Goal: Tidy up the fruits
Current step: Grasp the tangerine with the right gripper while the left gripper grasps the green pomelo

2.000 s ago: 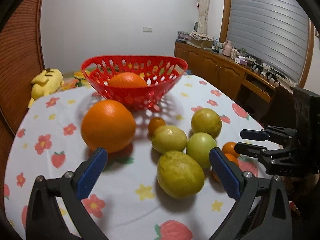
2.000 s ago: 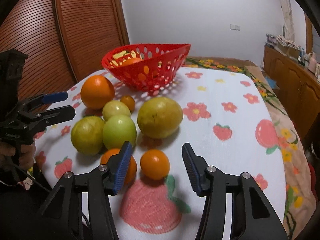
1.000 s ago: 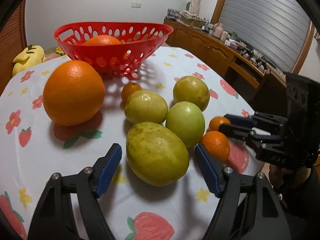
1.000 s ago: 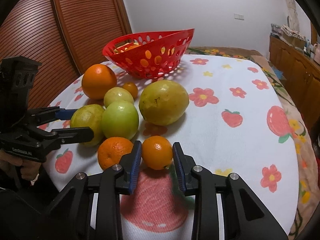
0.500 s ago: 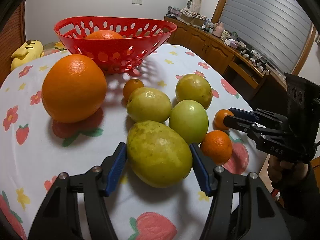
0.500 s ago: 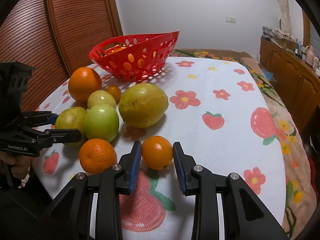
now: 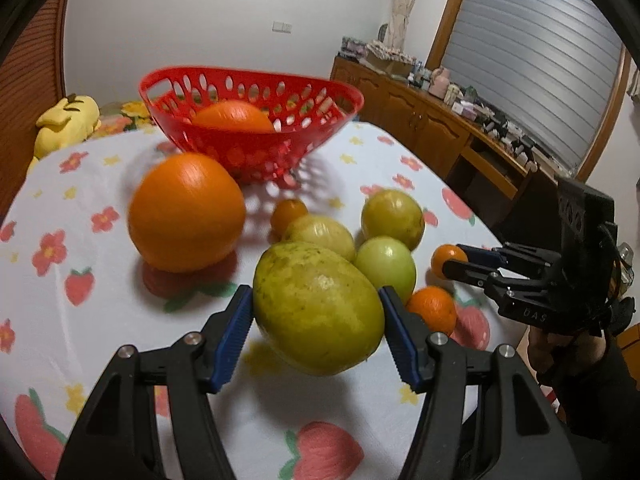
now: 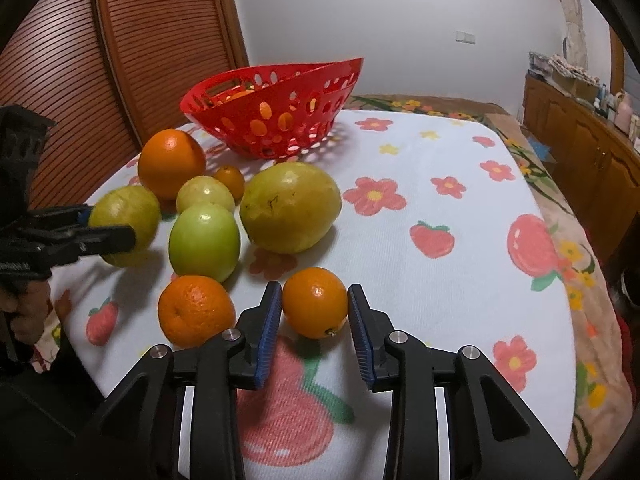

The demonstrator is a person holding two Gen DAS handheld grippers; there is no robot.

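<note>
My left gripper [image 7: 315,296] is shut on a large yellow-green fruit [image 7: 318,308], held just above the flowered tablecloth [image 7: 80,320]. In the right wrist view the left gripper [image 8: 108,226] shows at the far left with that fruit [image 8: 124,216]. My right gripper [image 8: 314,292] is shut on a small orange [image 8: 315,302] near the table's front edge; the left wrist view shows this gripper [image 7: 450,258] at the right. A red perforated basket [image 7: 248,80] stands at the back with one orange [image 7: 232,118] inside.
On the cloth lie a big orange [image 7: 186,212], a green round fruit [image 8: 204,240], two other yellow-green fruits [image 8: 290,206] [image 8: 205,196], a loose orange [image 8: 196,310] and a tiny tangerine [image 8: 230,180]. A yellow plush toy [image 7: 66,120] sits far left. Wooden cabinets [image 7: 420,120] line the right.
The left jaws closed onto the large yellow-green fruit and raised it slightly off the cloth. Two seconds ago the right jaws were open; they have since held the small orange, barely moving.
</note>
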